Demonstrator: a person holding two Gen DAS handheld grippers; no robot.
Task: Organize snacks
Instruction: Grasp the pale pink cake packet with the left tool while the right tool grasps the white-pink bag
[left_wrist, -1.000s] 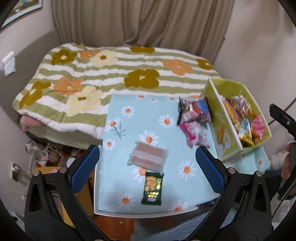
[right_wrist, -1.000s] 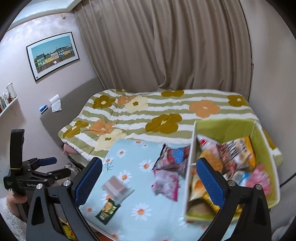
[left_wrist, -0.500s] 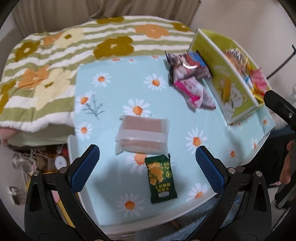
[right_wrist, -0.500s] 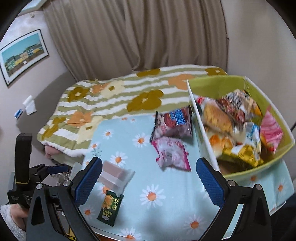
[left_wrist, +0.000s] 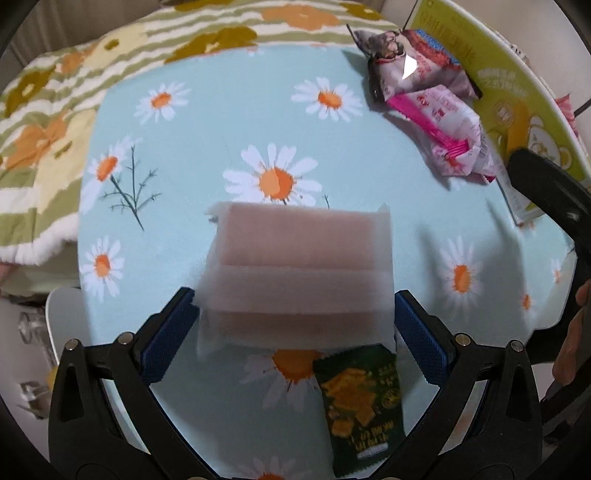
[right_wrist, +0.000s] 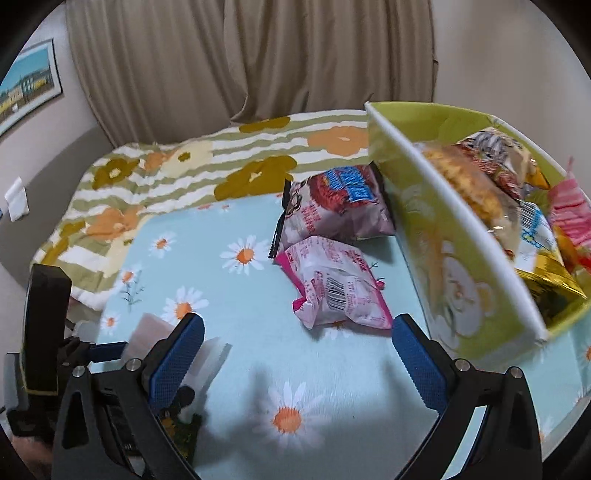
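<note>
My left gripper (left_wrist: 295, 332) is open, its blue pads (left_wrist: 168, 334) on either side of a translucent packet of pinkish wafers (left_wrist: 297, 273) lying on the daisy tablecloth (left_wrist: 229, 122). A dark green snack packet (left_wrist: 360, 402) lies just below it. My right gripper (right_wrist: 297, 363) is open and empty, just short of a pink-and-white snack bag (right_wrist: 338, 290). A larger purple-red bag (right_wrist: 334, 206) lies behind it. Both bags also show in the left wrist view, the pink one (left_wrist: 443, 133) and the purple one (left_wrist: 410, 64). The yellow-green box (right_wrist: 443, 236) holds several snacks.
A bed with a striped flowered quilt (right_wrist: 177, 173) lies beyond the table. Curtains (right_wrist: 258, 59) hang behind it. The table's near edge (left_wrist: 62, 325) drops off at the left. The left gripper (right_wrist: 107, 349) shows in the right wrist view, and the right gripper's body (left_wrist: 554, 195) in the left wrist view.
Both grippers have come down and forward toward the table. The left one now straddles the wafer packet; the right one has closed in on the pink bag.
</note>
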